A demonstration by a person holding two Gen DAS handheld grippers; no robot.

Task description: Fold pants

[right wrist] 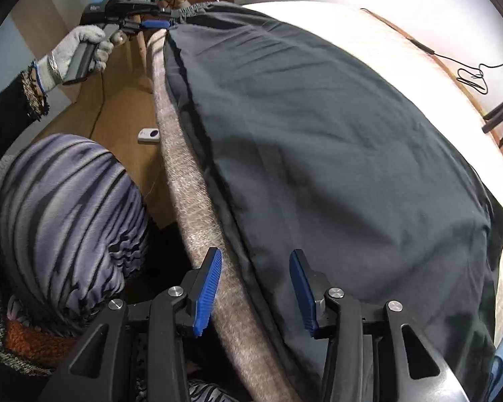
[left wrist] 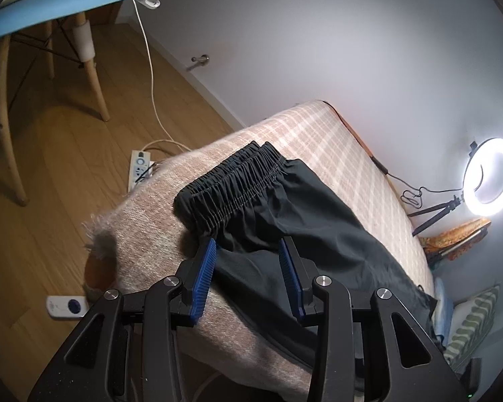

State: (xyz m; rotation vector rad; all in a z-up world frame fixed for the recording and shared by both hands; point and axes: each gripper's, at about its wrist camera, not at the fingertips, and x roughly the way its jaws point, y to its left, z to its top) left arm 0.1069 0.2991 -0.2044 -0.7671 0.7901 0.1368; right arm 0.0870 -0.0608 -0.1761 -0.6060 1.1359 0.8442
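Black pants [left wrist: 285, 207] lie spread on a bed with a pink plaid blanket [left wrist: 335, 134]. Their gathered elastic waistband [left wrist: 231, 181] points toward the bed's corner. My left gripper [left wrist: 247, 244] hovers just behind the waistband, jaws apart, with nothing pinched between its blue pads [left wrist: 204, 274]. The right wrist view shows the pants [right wrist: 335, 150] filling the frame. My right gripper [right wrist: 255, 258] stands open over their near edge and the blanket's fuzzy rim [right wrist: 198, 227]. At top left, a gloved hand [right wrist: 80, 47] holds the left gripper [right wrist: 154, 24] by the waistband [right wrist: 191, 10].
A blue chair [left wrist: 50, 3] with a clamp and white cable stands on the wood floor beside a power strip [left wrist: 139, 167] and a white remote [left wrist: 65, 306]. A lit ring light [left wrist: 489, 176] on a tripod stands by the wall. The person's striped purple knee [right wrist: 67, 217] is at the bedside.
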